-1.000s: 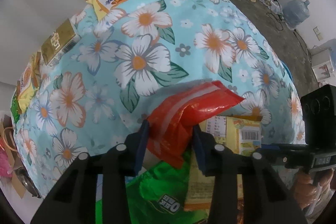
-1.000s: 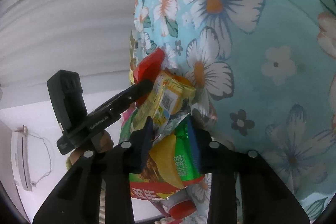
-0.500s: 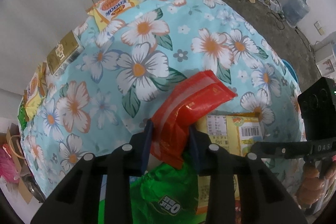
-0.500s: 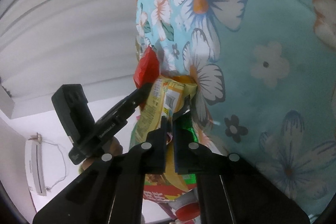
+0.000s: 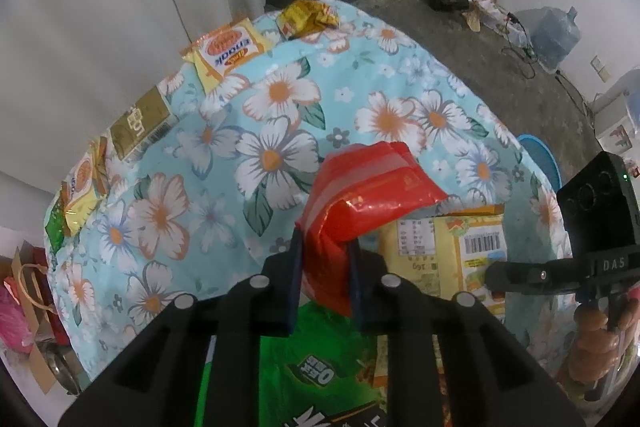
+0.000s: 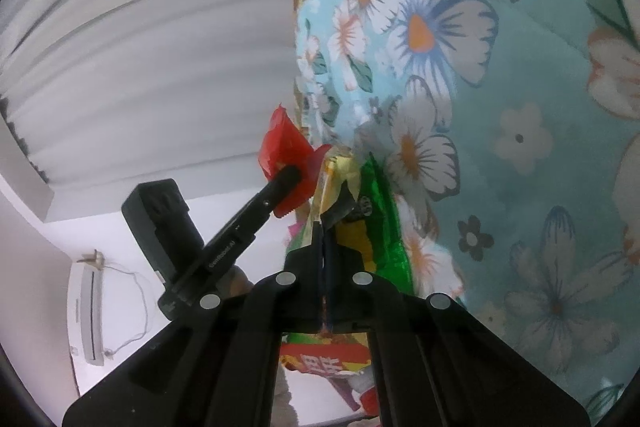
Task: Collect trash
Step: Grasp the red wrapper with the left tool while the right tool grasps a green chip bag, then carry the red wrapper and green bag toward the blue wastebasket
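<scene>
While the left gripper point(image 5: 325, 251) closes its jaws on the red wrapper point(image 5: 368, 191), the right gripper point(image 6: 323, 227) sits pressed together on a bundle of snack bags point(image 6: 360, 211).

From the left gripper, the red wrapper juts toward 1 o'clock over the floral tablecloth point(image 5: 224, 147); a yellow packet point(image 5: 452, 251) lies at 3 o'clock, a green bag point(image 5: 316, 359) at 6 o'clock, and more wrappers point(image 5: 224, 51) line the cloth's far edge at 11 o'clock.
</scene>
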